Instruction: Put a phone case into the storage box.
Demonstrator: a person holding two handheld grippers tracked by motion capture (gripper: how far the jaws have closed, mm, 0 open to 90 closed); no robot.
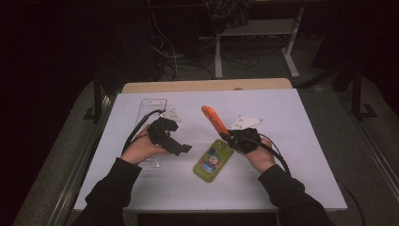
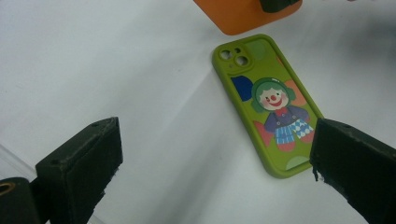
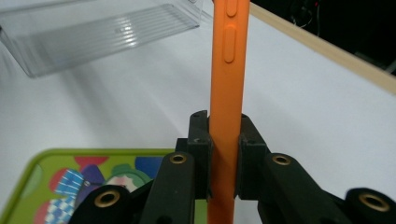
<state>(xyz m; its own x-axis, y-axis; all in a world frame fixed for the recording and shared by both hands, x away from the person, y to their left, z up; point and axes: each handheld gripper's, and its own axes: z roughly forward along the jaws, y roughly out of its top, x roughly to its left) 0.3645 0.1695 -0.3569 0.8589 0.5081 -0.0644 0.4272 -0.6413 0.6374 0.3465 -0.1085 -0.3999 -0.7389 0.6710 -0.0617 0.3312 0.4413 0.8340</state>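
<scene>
An orange phone case [image 1: 214, 119] is lifted off the white table [image 1: 291, 141], and my right gripper [image 1: 233, 136] is shut on its lower end. In the right gripper view the orange phone case [image 3: 227, 70] stands edge-on between the two black jaws, side buttons showing. A green phone case with a clown picture [image 1: 213, 160] lies flat on the table just below it; the green phone case [image 2: 267, 100] lies face-down ahead of my left gripper [image 2: 210, 163]. My left gripper [image 1: 181, 149] is open with nothing between its jaws, left of the green case.
A clear plastic tray [image 1: 154, 107] lies on the table behind the left hand; the clear tray [image 3: 93, 35] shows far left in the right gripper view. A wooden strip [image 1: 207, 85] edges the table's far side. Desk legs and cables stand in the dark beyond.
</scene>
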